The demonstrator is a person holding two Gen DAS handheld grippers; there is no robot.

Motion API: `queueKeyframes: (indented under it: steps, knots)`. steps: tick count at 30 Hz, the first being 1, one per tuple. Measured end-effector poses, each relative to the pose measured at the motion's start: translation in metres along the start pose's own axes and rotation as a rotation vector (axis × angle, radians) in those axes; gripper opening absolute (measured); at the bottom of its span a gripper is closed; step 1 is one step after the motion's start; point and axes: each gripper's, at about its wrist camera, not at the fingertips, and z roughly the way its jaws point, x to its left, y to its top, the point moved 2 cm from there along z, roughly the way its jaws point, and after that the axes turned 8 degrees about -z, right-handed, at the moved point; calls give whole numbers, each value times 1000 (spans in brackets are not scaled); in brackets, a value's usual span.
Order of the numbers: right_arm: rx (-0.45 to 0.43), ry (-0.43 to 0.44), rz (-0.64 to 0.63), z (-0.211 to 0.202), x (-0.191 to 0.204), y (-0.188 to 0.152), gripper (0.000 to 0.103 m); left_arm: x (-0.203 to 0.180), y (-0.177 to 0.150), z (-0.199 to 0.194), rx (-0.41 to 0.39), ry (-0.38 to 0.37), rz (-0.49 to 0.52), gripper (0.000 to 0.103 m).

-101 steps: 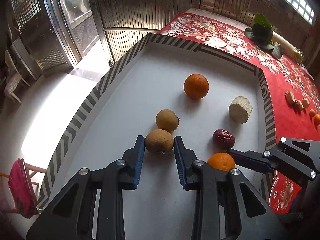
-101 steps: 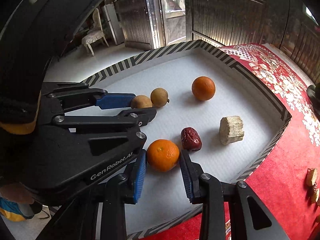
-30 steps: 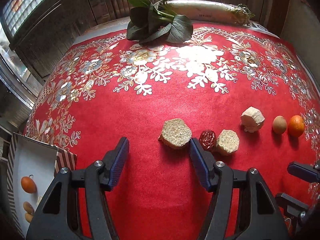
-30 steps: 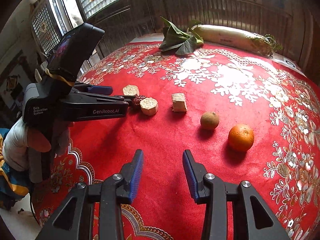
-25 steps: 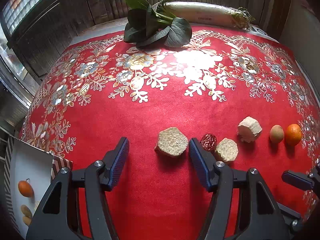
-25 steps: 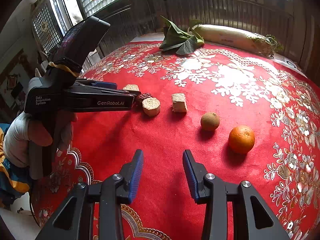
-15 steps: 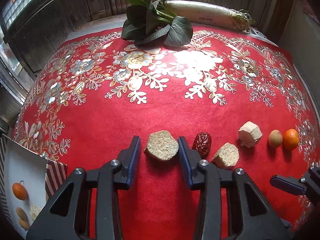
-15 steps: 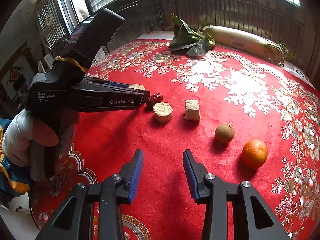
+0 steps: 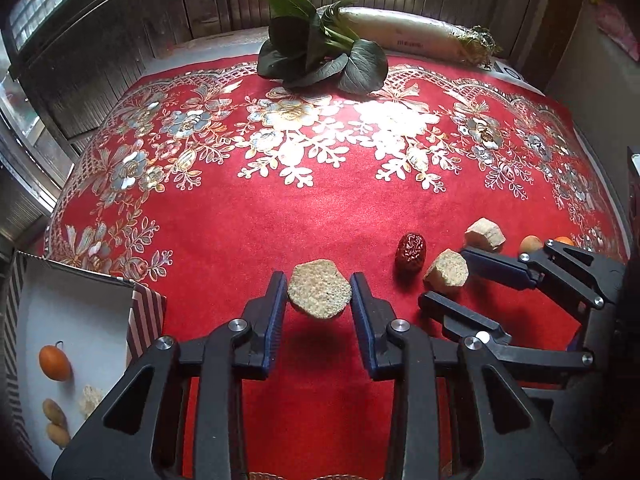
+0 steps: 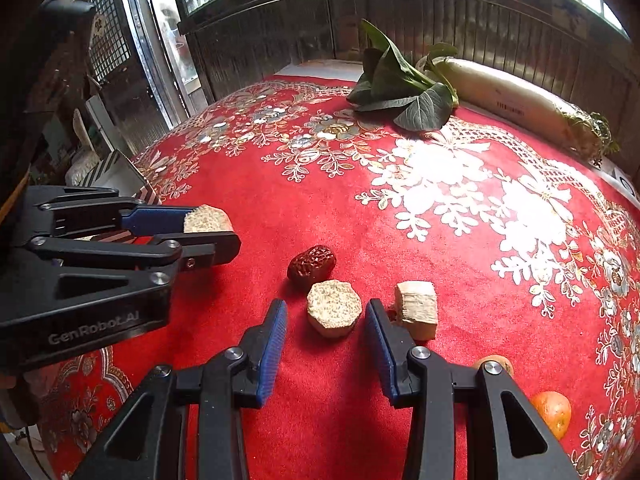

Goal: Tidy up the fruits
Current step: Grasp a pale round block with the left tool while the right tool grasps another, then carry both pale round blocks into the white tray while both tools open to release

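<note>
A red floral-patterned tablecloth [image 9: 248, 216] lies bare between the fruit row near its front edge and the dark leafy greens [image 9: 316, 56] at the back. Only the left wrist view shows the white striped-rim tray [image 9: 24, 312] off the left corner, holding a small orange [image 9: 54, 362]. The left gripper [image 9: 319, 300] clamps a pale hexagonal sugarcane chunk [image 9: 320, 294] above the cloth. The right gripper [image 10: 326, 326] is wide, straddling a second beige chunk [image 10: 333, 312] beside a wrinkled red date [image 10: 311, 262].
</note>
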Motion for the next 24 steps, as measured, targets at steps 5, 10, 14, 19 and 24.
queueKeyframes:
  steps: [5, 10, 14, 19, 24]
  knots:
    - [13, -20, -27, 1, 3, 2, 26, -1, -8, -9, -3, -12, 4, 31]
    - [17, -34, -30, -12, 15, -9, 26, 1, -19, -25, -18, -35, -1, 31]
    - [-16, -39, -7, -34, 28, -22, 26, 2, -32, -43, -42, -51, 3, 31]
    - [-83, -28, 28, -63, 50, -36, 26, 8, -56, -62, -66, -56, -8, 31]
    - [-112, -13, 47, -78, 73, -46, 26, 21, -86, -73, -80, -51, -21, 31]
